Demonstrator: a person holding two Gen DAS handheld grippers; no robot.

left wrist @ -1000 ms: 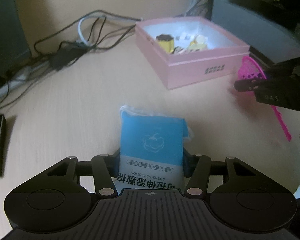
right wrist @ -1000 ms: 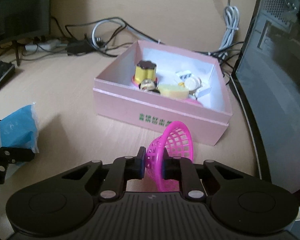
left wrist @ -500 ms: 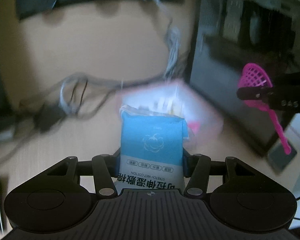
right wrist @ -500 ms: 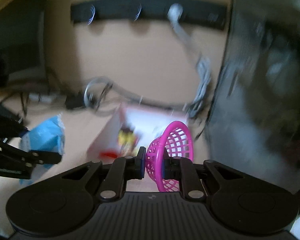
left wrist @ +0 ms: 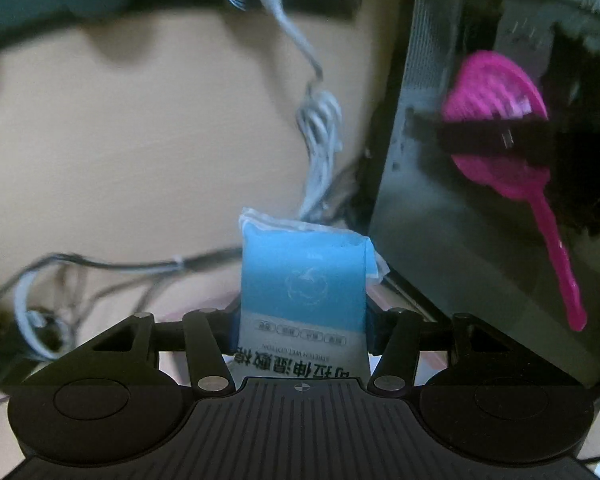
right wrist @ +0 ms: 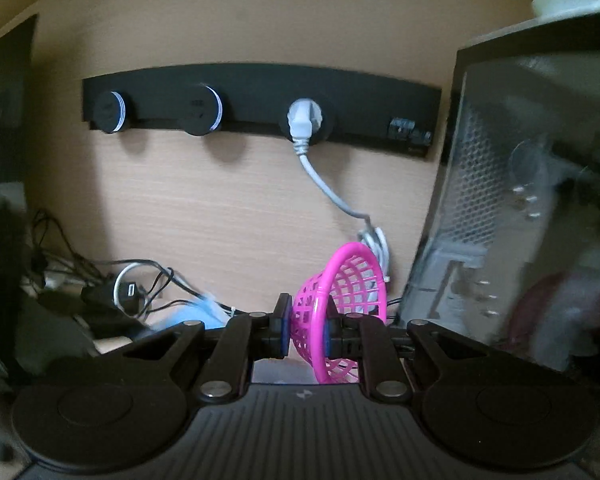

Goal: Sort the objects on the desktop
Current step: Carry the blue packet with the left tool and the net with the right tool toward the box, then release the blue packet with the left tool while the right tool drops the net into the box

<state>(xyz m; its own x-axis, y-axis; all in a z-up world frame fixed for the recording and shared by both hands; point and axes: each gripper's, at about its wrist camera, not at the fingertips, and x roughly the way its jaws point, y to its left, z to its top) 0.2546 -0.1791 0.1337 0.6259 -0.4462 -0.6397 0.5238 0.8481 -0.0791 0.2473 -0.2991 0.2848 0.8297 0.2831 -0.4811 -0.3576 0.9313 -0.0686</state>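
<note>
My left gripper (left wrist: 302, 320) is shut on a blue and white wet cotton pack (left wrist: 302, 276), held up in the air. My right gripper (right wrist: 306, 330) is shut on the net of a pink plastic scoop (right wrist: 340, 304), also raised. In the left wrist view the pink scoop (left wrist: 496, 128) shows at the upper right, with a dark finger (left wrist: 484, 140) of the right gripper across it. The pink box shows only as a thin pink edge (left wrist: 204, 306) low behind the left gripper. The blue pack (right wrist: 192, 314) appears blurred at lower left in the right wrist view.
A dark computer case (right wrist: 532, 208) stands at the right. A black socket strip (right wrist: 260, 100) with a white plug and cable (right wrist: 304, 128) is on the wooden back panel. Tangled cables (right wrist: 132, 288) lie at the back left.
Both grippers have risen and tilted upward with their loads. The pink box has dropped almost out of sight; the back panel and socket strip have come into view.
</note>
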